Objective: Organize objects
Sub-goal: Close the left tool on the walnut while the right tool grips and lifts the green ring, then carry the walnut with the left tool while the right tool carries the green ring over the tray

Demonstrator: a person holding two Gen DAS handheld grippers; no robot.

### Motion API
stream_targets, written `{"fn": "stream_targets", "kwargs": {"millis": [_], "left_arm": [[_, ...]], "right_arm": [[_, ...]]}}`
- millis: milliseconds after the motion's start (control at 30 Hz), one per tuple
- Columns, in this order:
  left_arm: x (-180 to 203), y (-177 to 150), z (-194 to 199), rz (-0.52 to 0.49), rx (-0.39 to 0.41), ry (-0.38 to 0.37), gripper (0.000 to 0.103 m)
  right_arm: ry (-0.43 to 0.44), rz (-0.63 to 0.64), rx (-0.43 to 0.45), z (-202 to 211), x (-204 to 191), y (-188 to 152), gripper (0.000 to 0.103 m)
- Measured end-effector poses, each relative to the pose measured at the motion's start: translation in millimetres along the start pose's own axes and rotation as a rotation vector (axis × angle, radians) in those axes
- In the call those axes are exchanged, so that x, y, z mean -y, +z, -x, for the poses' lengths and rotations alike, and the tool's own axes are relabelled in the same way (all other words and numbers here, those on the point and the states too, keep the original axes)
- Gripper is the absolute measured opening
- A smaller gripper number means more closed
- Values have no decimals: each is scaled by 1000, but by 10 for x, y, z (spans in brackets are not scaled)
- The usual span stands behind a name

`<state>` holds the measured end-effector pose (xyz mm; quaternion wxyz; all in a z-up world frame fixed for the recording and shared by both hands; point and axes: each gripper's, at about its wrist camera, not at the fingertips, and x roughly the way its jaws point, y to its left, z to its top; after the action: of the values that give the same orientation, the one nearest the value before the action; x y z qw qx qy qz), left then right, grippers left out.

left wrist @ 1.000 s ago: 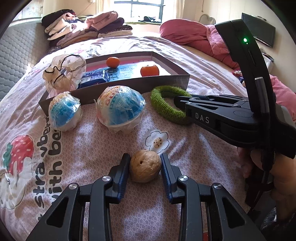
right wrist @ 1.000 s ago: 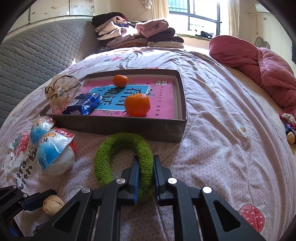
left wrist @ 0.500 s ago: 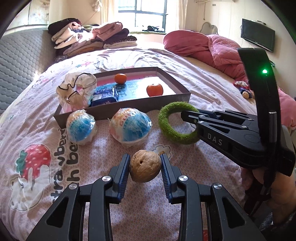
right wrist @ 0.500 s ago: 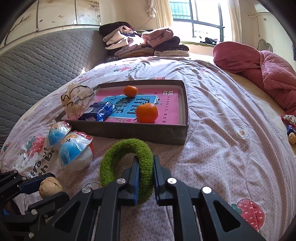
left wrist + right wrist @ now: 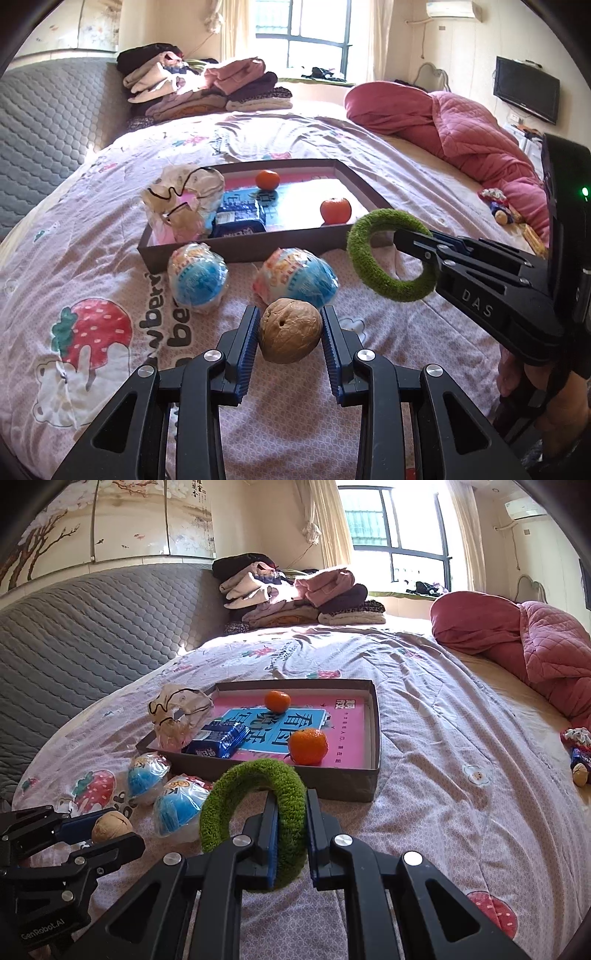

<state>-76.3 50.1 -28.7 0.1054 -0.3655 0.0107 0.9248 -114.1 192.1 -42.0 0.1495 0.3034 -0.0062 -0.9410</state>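
Left wrist view shows our left gripper (image 5: 289, 334) with its jaws pinching a walnut (image 5: 289, 330), which now hangs clear of the bedsheet (image 5: 92, 258); a second ago it was resting on the fabric. Our right gripper (image 5: 291, 836) has its jaws pressed tight on the rim of a green fuzzy ring (image 5: 258, 812), and that too has come up off the bed since then, now hanging just in front of the near wall of the cardboard tray (image 5: 375, 738).

Both lifts are done, so we judge the next step to be the carry into the tray. Inside the tray already sit two tangerines (image 5: 307, 746), a blue snack packet (image 5: 218, 741) and a crinkled plastic bag (image 5: 177, 712) at its left corner. Two wrapped blue-and-white balls (image 5: 197, 277) lie on the sheet just outside the tray's near wall, not yet sorted. The ring is nearer the tray than the walnut.
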Motion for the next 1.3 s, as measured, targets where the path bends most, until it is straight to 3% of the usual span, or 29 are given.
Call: {"fn": "stream_targets", "kwargs": {"millis": [733,1300], "left_arm": [[-364,258,-69,55,80,19,34],[-619,708,-311,48,129,20,34]], "right_arm": [[-14,26,81,107,-158,53,13],[-25,48,95,-98,-201,388,13]]}}
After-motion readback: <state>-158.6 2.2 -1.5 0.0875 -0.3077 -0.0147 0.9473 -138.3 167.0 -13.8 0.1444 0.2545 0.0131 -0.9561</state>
